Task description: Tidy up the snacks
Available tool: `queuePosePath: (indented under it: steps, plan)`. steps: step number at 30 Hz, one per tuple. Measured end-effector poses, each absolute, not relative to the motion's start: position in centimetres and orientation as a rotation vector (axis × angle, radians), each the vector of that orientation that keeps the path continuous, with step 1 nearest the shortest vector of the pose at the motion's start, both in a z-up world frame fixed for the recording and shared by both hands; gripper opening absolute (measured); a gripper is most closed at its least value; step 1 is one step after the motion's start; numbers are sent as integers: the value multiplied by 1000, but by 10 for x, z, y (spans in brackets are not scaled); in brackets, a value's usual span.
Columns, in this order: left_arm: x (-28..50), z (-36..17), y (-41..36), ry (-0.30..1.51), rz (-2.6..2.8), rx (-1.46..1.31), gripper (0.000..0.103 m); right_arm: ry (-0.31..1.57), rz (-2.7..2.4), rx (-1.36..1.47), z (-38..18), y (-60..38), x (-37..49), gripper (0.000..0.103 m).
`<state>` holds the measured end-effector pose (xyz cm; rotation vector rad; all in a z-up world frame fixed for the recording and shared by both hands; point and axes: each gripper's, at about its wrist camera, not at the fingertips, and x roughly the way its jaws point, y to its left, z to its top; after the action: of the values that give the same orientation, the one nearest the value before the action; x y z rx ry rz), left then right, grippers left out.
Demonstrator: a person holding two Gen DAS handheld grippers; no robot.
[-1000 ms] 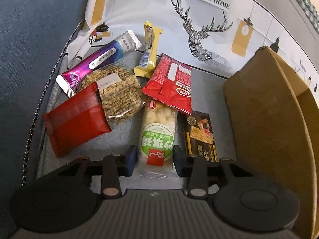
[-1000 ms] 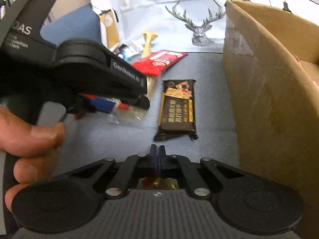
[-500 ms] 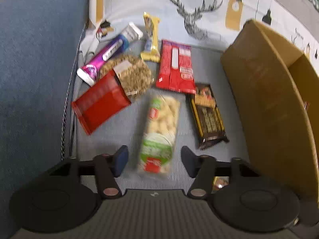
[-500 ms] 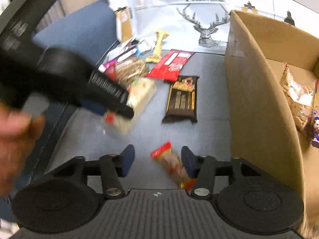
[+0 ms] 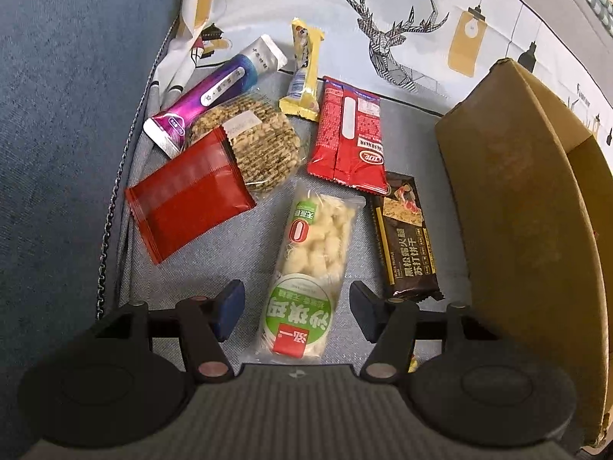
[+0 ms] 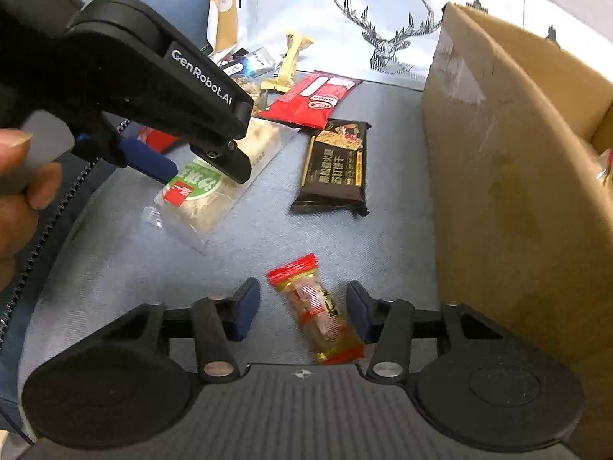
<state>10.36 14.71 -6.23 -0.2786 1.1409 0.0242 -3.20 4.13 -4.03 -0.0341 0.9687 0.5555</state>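
Observation:
My left gripper (image 5: 294, 308) is open, its fingers on either side of the near end of a clear rice-puff pack with a green label (image 5: 306, 280). That pack also shows in the right wrist view (image 6: 214, 180) under the left gripper (image 6: 199, 168). My right gripper (image 6: 302, 308) is open around a small red-and-gold candy pack (image 6: 318, 314) lying on the grey cloth. A dark cracker pack (image 5: 406, 245) (image 6: 337, 165) lies beside the cardboard box (image 5: 509, 207) (image 6: 509, 161) on the right.
Farther back lie a red pack (image 5: 352, 134), a flat dark-red pouch (image 5: 187, 195), a round seed cake (image 5: 256, 142), a purple tube-shaped pack (image 5: 214, 92) and a yellow bar (image 5: 304, 73). A blue sofa (image 5: 57, 96) rises at the left. Snacks show inside the box (image 6: 607, 165).
My right gripper has opened and let go of the small candy pack, which now lies on the cloth between its fingers. My left gripper has opened wider and pulled back from the rice-puff pack.

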Motion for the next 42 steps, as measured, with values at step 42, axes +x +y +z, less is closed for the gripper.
queuePosePath:
  steps: [42]
  plan:
    - [109, -70, 138, 1130, 33, -232, 43, 941, 636, 79, -32, 41, -17, 18]
